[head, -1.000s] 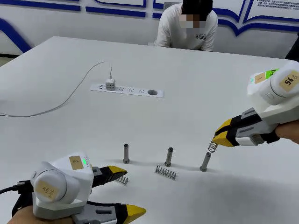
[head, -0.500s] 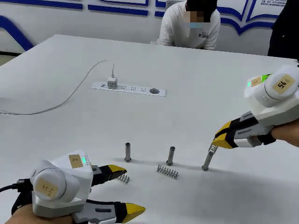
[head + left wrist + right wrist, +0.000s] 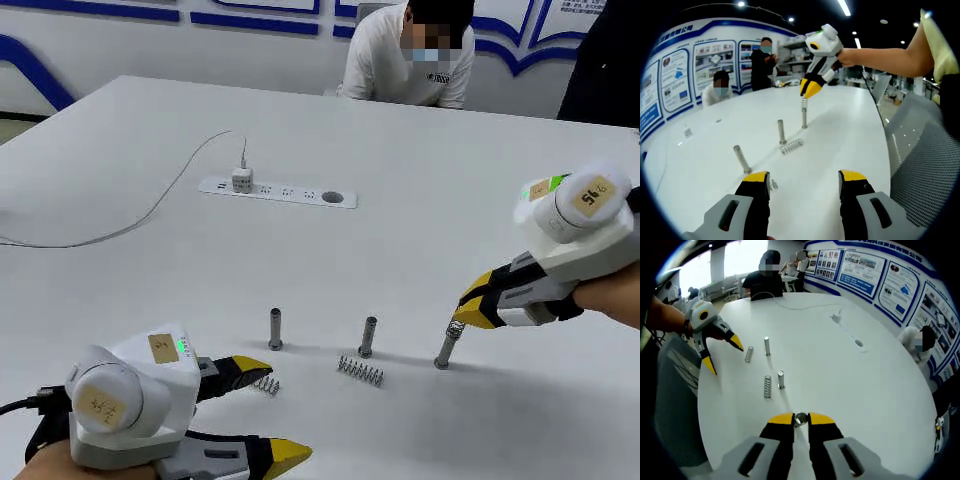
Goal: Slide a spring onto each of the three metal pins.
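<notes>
Three upright metal pins stand in a row: left pin (image 3: 275, 328), middle pin (image 3: 368, 336), right pin (image 3: 445, 347). My right gripper (image 3: 463, 318) is shut on a spring (image 3: 455, 328) that sits at the top of the right pin. Its own view looks down on that spring (image 3: 801, 418) between the yellow jaw tips. A longer spring (image 3: 360, 371) lies on the table in front of the middle pin. A short spring (image 3: 266, 383) lies by my left gripper (image 3: 275, 412), which rests open near the table's front edge with nothing between its jaws.
A white power strip (image 3: 280, 192) with a plugged charger and a cable lies further back on the white table (image 3: 450, 210). A person (image 3: 410, 60) sits at the far edge, another stands at the far right.
My right gripper has come down a little, bringing the spring from just above the right pin onto its top. The left gripper has stayed put.
</notes>
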`<action>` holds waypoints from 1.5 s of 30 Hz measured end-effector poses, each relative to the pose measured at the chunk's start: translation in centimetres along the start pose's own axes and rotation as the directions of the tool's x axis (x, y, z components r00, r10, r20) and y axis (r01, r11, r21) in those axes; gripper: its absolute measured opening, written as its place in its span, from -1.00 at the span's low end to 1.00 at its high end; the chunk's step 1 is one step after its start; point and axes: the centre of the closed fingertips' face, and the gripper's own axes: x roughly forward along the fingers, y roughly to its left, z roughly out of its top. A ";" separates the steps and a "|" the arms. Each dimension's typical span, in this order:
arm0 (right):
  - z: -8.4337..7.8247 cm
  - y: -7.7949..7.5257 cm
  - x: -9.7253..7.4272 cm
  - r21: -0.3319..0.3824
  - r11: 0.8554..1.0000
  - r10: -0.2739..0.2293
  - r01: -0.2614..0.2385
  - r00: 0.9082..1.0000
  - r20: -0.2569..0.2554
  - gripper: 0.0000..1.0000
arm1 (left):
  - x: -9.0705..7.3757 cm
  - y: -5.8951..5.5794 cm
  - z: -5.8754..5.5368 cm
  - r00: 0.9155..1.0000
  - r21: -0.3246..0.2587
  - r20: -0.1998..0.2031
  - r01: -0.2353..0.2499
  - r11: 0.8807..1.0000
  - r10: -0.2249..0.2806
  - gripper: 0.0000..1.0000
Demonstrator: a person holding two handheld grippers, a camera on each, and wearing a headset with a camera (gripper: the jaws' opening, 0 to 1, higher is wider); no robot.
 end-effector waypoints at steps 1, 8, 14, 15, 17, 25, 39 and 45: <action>-0.1 0.0 0.1 0.001 1.000 0.001 -0.001 1.000 -0.001 -0.77 | 0.0 0.0 0.0 1.000 0.000 0.000 0.000 1.000 0.000 0.13; -1.1 0.1 1.5 0.018 1.000 0.007 -0.006 1.000 -0.020 -0.77 | -0.1 0.0 -0.1 1.000 -0.001 -0.002 -0.003 1.000 0.003 0.13; -2.0 0.1 2.6 0.027 1.000 0.006 -0.005 0.999 -0.038 -0.77 | -0.1 0.0 0.0 1.000 -0.001 -0.002 -0.005 1.000 0.005 0.13; -2.2 0.1 2.8 0.032 0.999 0.009 -0.008 0.999 -0.041 -0.77 | -0.1 0.0 0.0 1.000 -0.002 -0.002 -0.005 1.000 0.005 0.13; -2.5 0.1 3.1 0.030 1.000 0.006 -0.005 0.999 -0.045 -0.76 | -0.1 0.0 -0.1 1.000 -0.003 -0.003 -0.007 1.000 0.007 0.13; -3.0 0.0 3.5 0.031 1.000 0.003 -0.001 0.999 -0.050 -0.76 | -0.2 0.0 -0.2 1.000 -0.007 -0.004 -0.010 1.000 0.010 0.13; -3.0 0.0 3.6 0.040 0.999 -0.002 0.004 0.999 -0.045 -0.72 | -0.1 0.1 -0.2 1.000 -0.007 -0.001 -0.010 1.000 0.010 0.13; -3.0 0.0 3.4 0.049 0.999 -0.008 0.010 0.999 -0.033 -0.66 | -0.1 0.1 -0.1 1.000 -0.006 0.000 -0.011 1.000 0.011 0.13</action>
